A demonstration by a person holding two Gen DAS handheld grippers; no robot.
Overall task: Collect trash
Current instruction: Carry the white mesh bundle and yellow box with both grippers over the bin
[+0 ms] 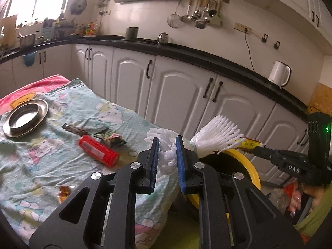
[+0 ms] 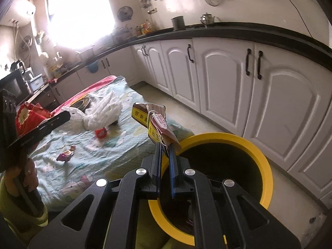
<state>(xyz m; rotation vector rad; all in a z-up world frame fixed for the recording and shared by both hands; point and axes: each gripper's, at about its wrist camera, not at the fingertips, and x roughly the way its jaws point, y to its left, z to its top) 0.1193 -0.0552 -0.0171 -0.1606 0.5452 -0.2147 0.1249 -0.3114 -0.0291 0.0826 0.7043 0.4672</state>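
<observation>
the left wrist view alone shows a red canister (image 1: pixel 98 153) lying on its side on the patterned cloth (image 1: pixel 68 112), a steel dish (image 1: pixel 25 117) farther back, dark crumpled wrappers (image 1: pixel 110 138) just behind the canister, and a small orange wrapper (image 1: pixel 64 192) near the left gripper's body. only the right wrist view looks down into the yellow-rimmed bin (image 2: pixel 244 143), dark inside, standing on the floor just beside the cloth-covered table; it also shows a small purple wrapper (image 2: pixel 66 155) and a red scrap (image 2: pixel 101 133) on the cloth.

the left gripper (image 1: pixel 167 145) has its blue pads clamped on a white foam net sleeve (image 1: pixel 217 132), whose fringed end fans out to the right, above the bin's rim (image 1: pixel 247 157). the right gripper (image 2: pixel 165 147) is pinched together on a brown and yellow printed packet (image 2: pixel 153 114), held up over the near-left rim of the bin. both point forward and downward. in the left view the right gripper reaches in from the right edge, a hand (image 1: pixel 298 197) on its grip; in the right view the left one enters from the left, gripped by a hand (image 2: pixel 29 176) with a yellow-green sleeve
</observation>
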